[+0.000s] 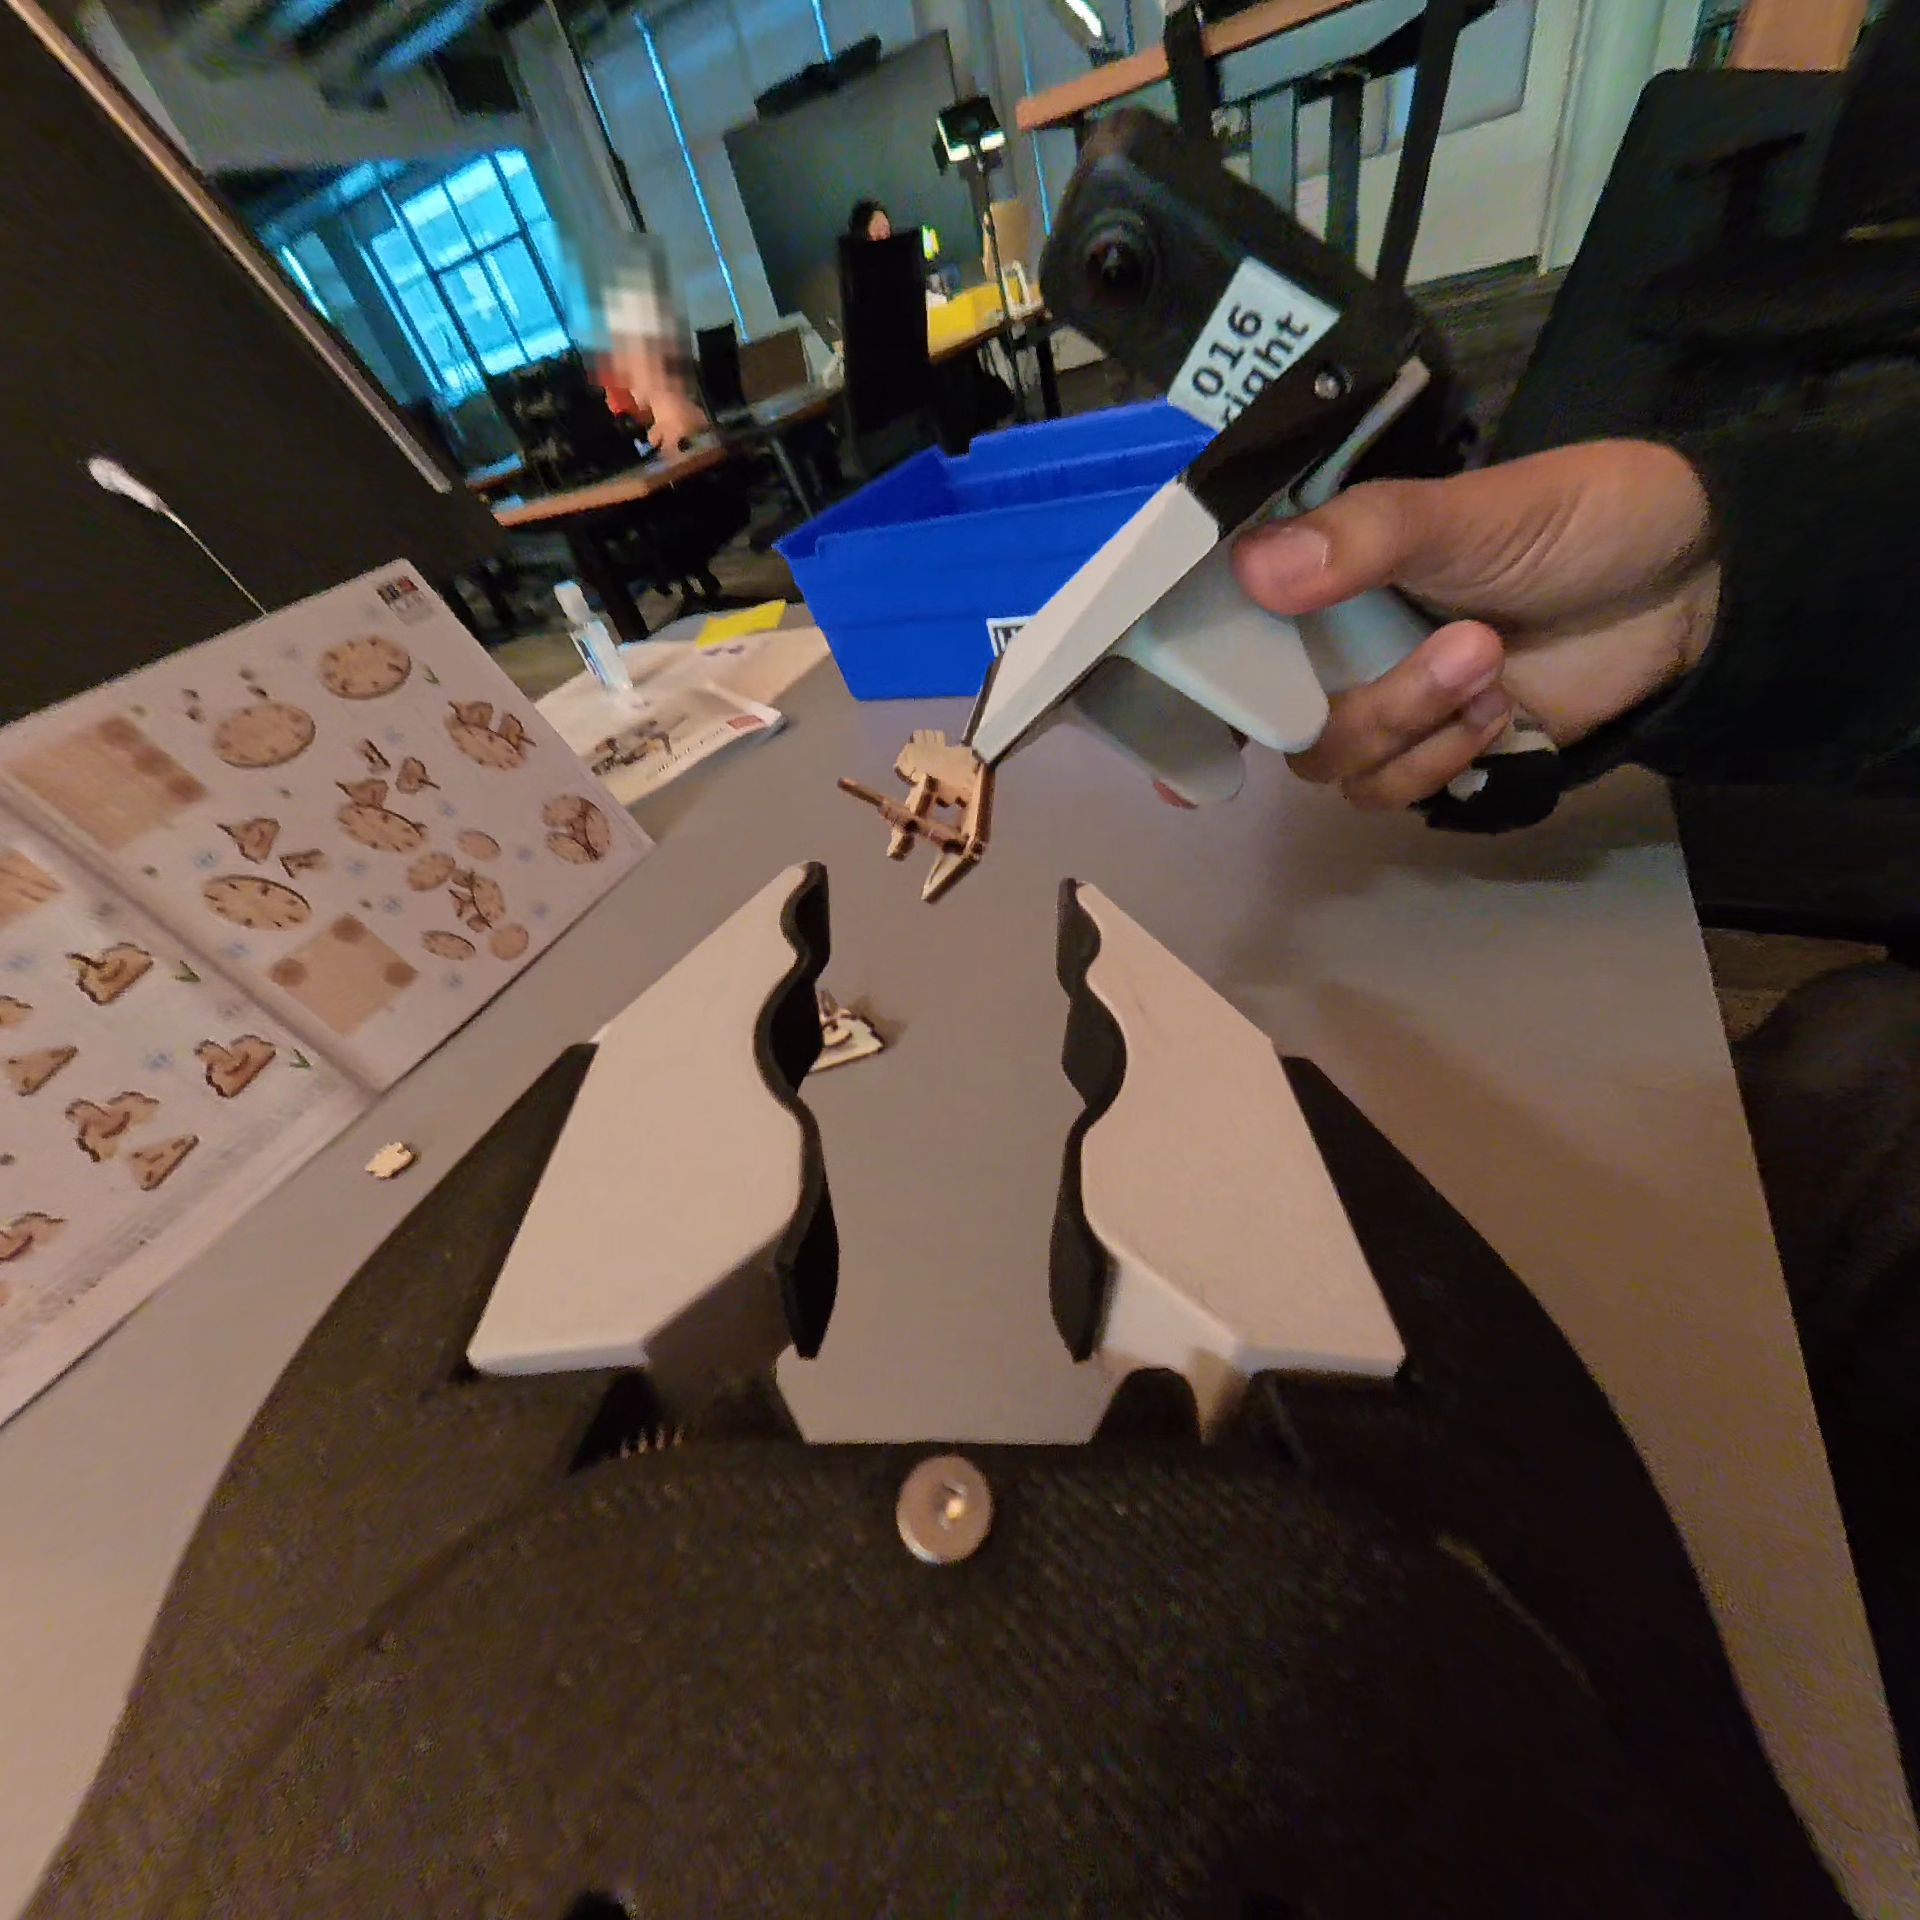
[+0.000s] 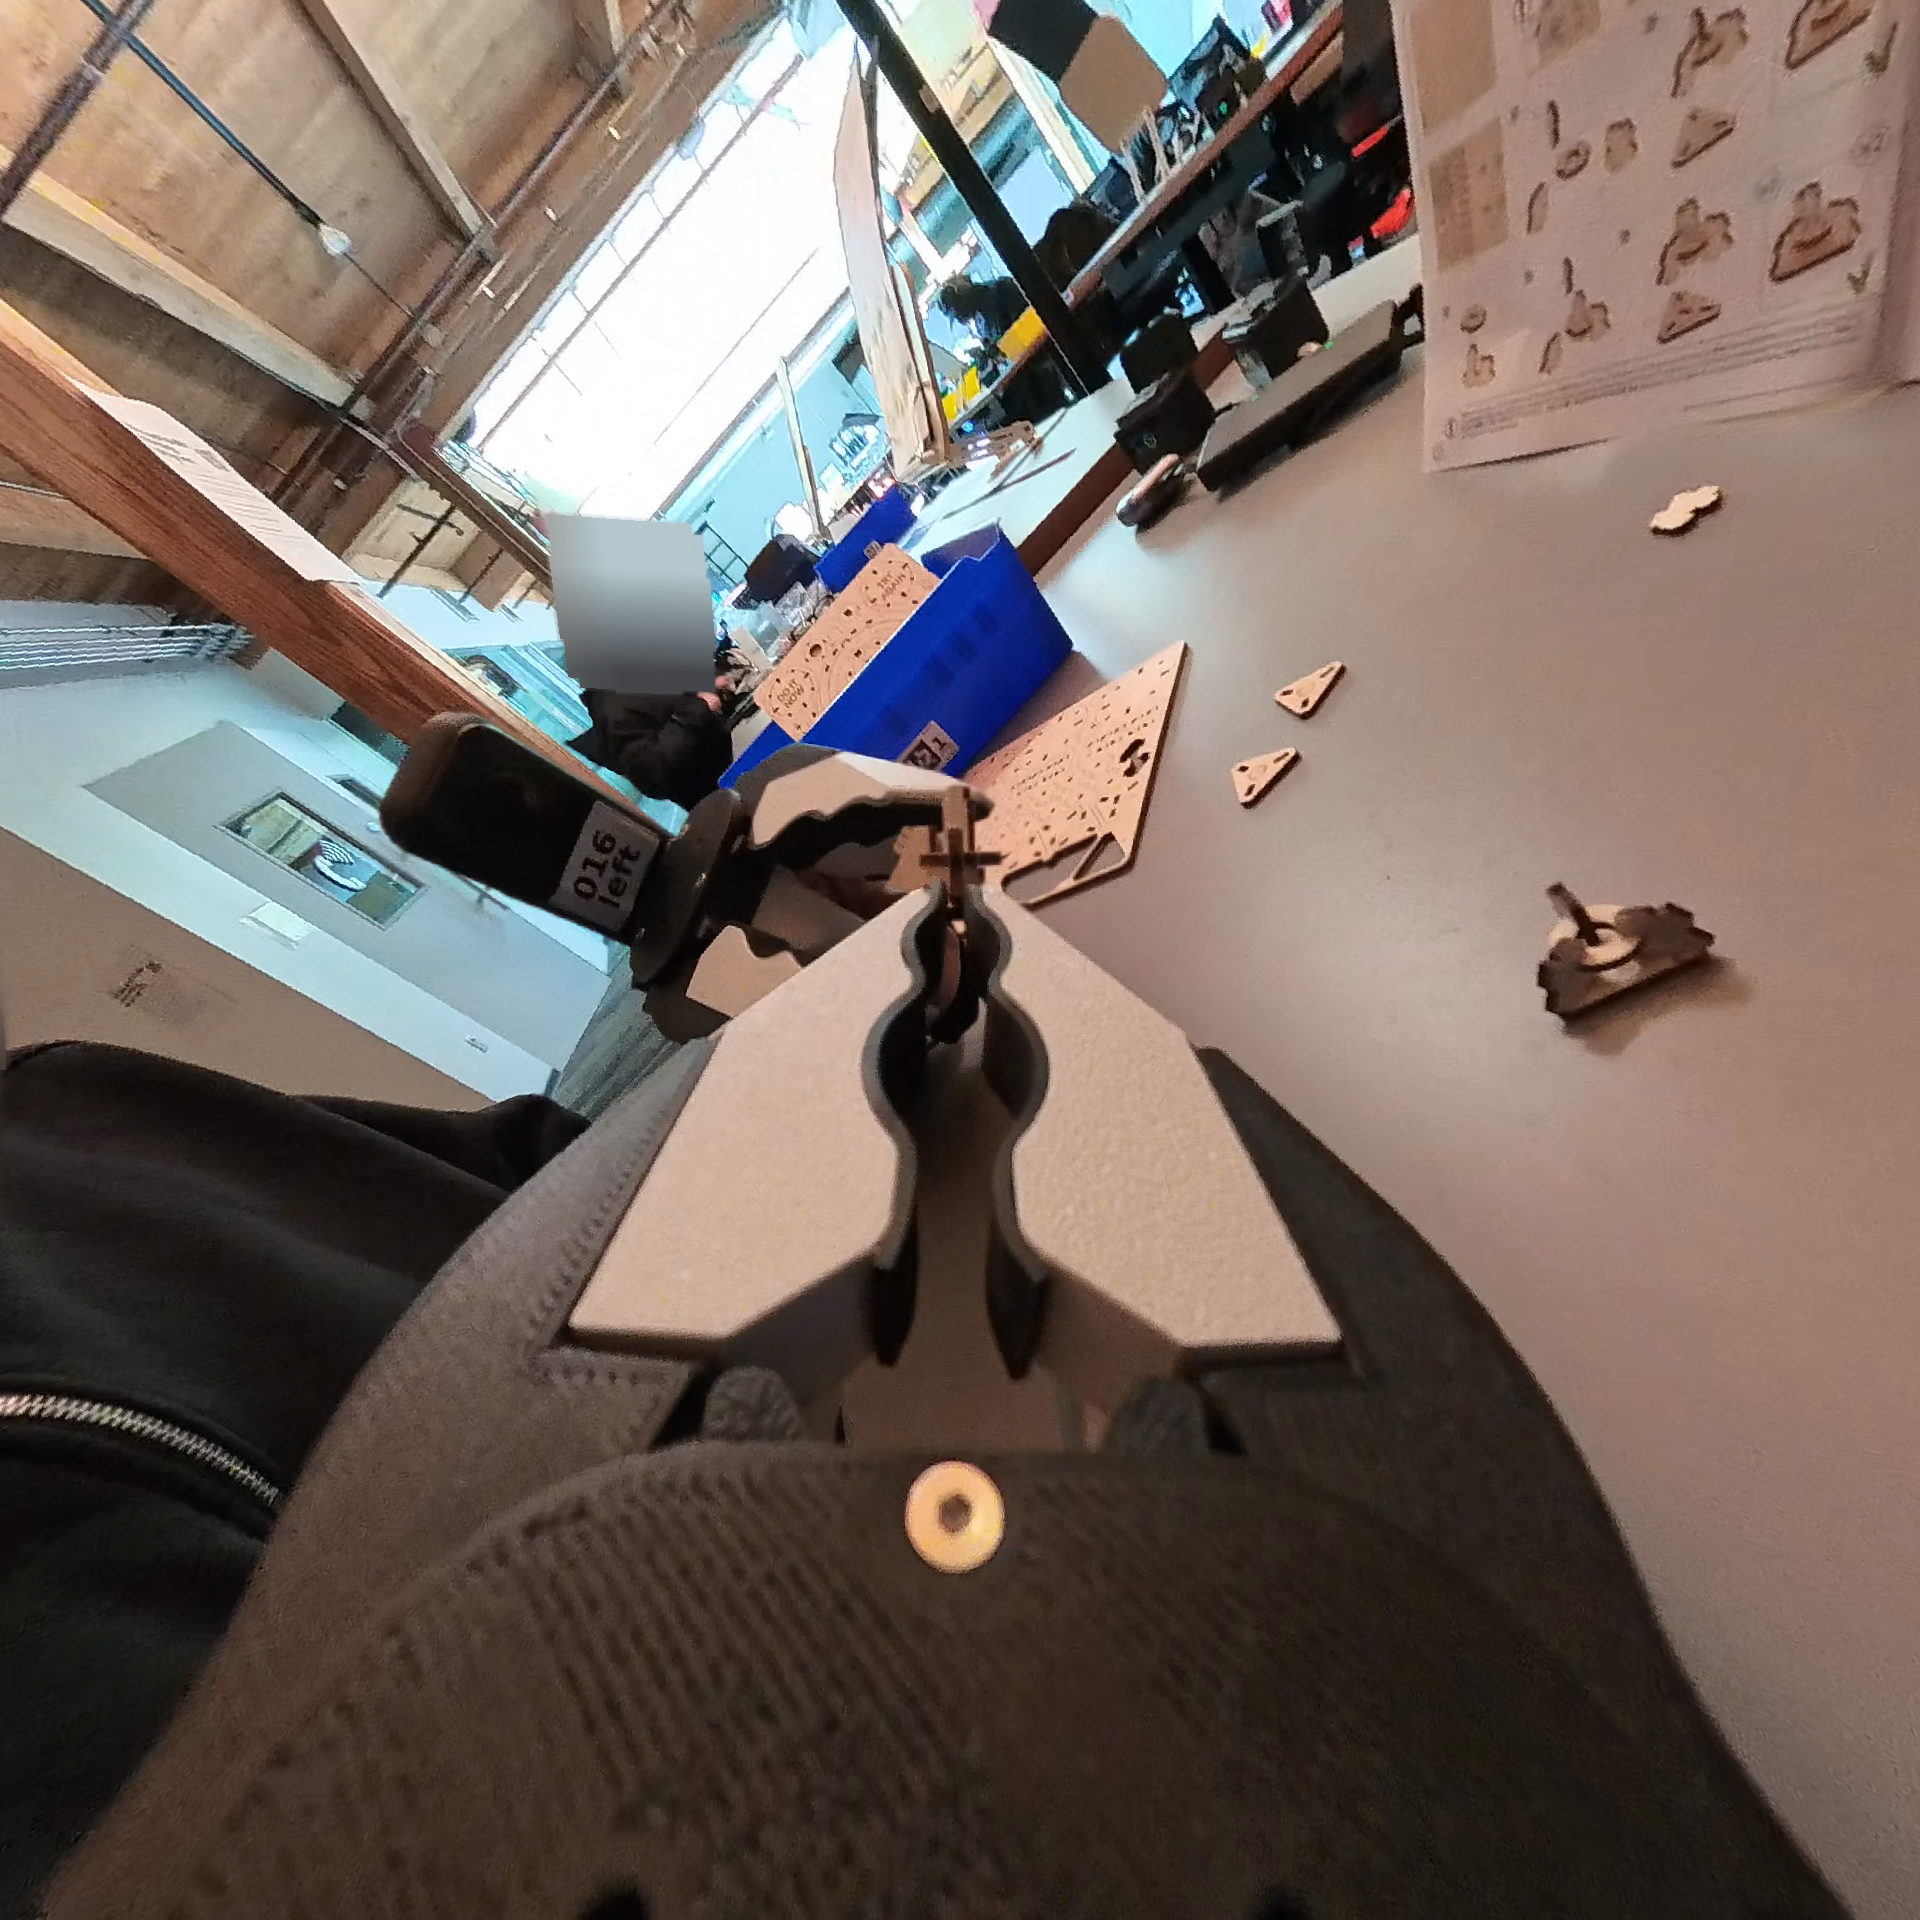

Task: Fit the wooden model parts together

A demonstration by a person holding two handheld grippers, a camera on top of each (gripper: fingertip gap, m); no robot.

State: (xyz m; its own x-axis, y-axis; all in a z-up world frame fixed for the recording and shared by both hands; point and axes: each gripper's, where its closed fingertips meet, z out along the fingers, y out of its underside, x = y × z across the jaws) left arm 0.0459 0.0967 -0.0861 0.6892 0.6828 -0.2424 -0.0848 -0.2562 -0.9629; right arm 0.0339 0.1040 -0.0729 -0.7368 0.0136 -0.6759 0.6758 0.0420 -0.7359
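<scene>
Your right gripper (image 1: 971, 753) clenched on small wooden assembly (image 1: 930, 805), held above grey table (image 1: 1299, 987) — light, thin plywood, fragile; grip flat plate, not pegs. Left gripper (image 1: 940, 914) released, bare — just beside it.

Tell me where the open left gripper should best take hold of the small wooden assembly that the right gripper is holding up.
Probably the thin rod sticking out of the wooden assembly, away from the right gripper. That gripper pinches the flat plate at the far end, so the rod end is free. Bring the left gripper up from below, its open fingers either side of the rod.
</scene>
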